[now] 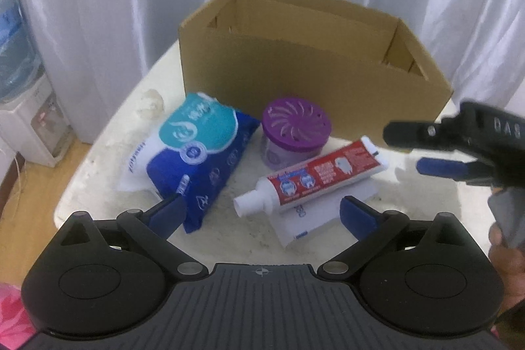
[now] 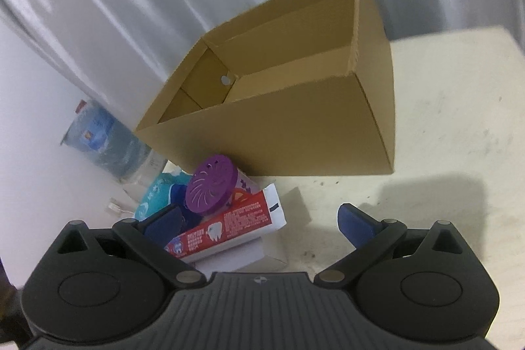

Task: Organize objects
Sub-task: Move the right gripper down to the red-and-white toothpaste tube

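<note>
Nothing is packed yet, so this looks like the first pick; both grippers hang empty, the left gripper (image 1: 262,212) spread wide, the right gripper (image 2: 262,227) likewise. Nearest, the toothpaste tube (image 1: 315,174) lies across a white carton (image 1: 315,212); at 11 o'clock sits the tissue pack (image 1: 197,150); behind, the purple-lidded air freshener (image 1: 295,133); farthest, at 12 o'clock, the open cardboard box (image 1: 311,68). The next move calls for closing on the tube; the table (image 2: 459,120) is bare at 2 o'clock.
</note>
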Motion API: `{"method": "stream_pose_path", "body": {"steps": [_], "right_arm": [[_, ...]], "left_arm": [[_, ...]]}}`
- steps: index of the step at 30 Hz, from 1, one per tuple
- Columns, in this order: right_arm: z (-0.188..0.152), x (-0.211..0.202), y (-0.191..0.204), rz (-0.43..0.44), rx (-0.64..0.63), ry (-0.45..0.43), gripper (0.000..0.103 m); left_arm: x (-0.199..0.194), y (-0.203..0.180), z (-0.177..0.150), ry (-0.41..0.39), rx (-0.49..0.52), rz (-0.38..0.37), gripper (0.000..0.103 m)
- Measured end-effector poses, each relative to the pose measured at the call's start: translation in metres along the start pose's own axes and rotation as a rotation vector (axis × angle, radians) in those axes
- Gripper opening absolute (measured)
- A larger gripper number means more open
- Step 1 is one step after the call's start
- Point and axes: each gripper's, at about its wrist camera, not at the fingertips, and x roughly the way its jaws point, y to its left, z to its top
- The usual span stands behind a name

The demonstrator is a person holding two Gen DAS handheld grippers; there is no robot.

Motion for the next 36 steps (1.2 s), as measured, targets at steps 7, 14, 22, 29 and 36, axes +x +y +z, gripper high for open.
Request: {"method": "stream_pose_path", "body": {"steps": [7,14,22,29,36], "right_arm": [[0.001,0.018,-0.012,0.06,0.086,0.028,0.092],[0.001,0.029,-0.017,0.087,0.124,0.054,0.077],[0.0,0.035,-0.021,0.107,0.139,0.065,0.055],[-0.003,0.036,-0.021,0.131,0.143,0.072,0.05],[-0.001,0.038,-0.026,0.137,0.179,0.07,0.048]], "left_arm": [[0.018,0.003,-0.002,0.051,-0.044,-0.048,0.098],[0.032,0.008,-0.005,0.063,-0.091,-0.081,0.083],[0.034,0.011,-0.002,0.044,-0.11,-0.109,0.076],[0.035,0.003,0.0,0.025,-0.08,-0.105,0.07],[0.035,0.001,-0.001,0.014,-0.074,-0.103,0.07]]}}
